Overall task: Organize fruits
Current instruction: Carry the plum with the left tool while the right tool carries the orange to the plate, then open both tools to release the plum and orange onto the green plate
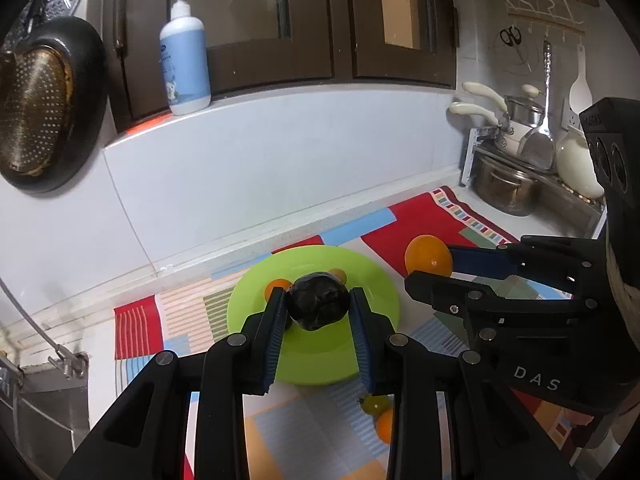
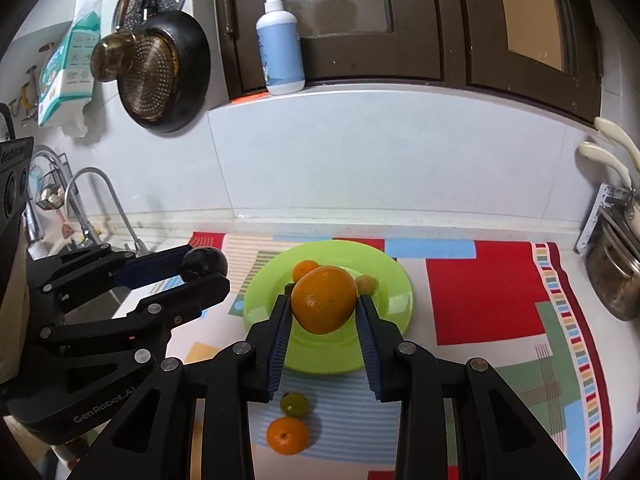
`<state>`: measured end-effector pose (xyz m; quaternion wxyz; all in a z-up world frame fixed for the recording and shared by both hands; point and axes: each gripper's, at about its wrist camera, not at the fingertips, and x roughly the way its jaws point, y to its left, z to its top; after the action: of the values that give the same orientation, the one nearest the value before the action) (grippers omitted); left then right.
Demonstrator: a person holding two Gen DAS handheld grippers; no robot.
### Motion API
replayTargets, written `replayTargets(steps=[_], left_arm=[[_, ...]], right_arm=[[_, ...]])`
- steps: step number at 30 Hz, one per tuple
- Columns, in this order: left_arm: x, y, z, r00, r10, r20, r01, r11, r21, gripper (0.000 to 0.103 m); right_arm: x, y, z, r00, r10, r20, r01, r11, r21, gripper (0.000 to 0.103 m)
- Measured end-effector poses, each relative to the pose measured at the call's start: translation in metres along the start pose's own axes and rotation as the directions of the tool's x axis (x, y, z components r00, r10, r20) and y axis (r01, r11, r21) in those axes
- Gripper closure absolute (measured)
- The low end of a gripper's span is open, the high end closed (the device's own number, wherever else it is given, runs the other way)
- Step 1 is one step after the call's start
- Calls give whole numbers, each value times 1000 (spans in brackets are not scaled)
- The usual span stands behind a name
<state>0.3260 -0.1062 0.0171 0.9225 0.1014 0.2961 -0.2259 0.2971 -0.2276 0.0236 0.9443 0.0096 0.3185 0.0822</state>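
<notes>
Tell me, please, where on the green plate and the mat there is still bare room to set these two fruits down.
The green plate is bare across its near and left parts; its far side is crowded by a small orange and a yellowish fruit. The red patch of the mat right of the plate is free. The mat in front of the plate holds a green fruit and an orange one.

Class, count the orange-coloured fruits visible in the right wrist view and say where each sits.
3. A large orange is held in the right tool; a small orange lies on the green plate; another lies on the mat. The tools may hide more.
</notes>
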Motion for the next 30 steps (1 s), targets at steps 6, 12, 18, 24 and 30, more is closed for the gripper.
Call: replayTargets(steps=[6, 12, 18, 24, 30], left_arm=[[27, 7, 5, 999, -14, -29, 13, 1000, -8, 71], [54, 15, 7, 998, -29, -61, 28, 1000, -13, 71], [79, 19, 6, 995, -37, -96, 36, 999, -14, 71], [105, 22, 3, 989, -49, -140, 47, 999, -17, 71], [127, 23, -3, 982, -57, -179, 55, 998, -16, 71]], right_arm=[[24, -9, 6, 1000, -2, -29, 2, 1000, 11, 69], [51, -16, 11, 998, -4, -62, 5, 1000, 11, 69], [75, -22, 10, 995, 3, -98, -2, 1000, 16, 69], [99, -30, 6, 991, 5, -136, -2, 1000, 25, 69], [123, -39, 2, 985, 4, -171, 3, 999, 41, 69]])
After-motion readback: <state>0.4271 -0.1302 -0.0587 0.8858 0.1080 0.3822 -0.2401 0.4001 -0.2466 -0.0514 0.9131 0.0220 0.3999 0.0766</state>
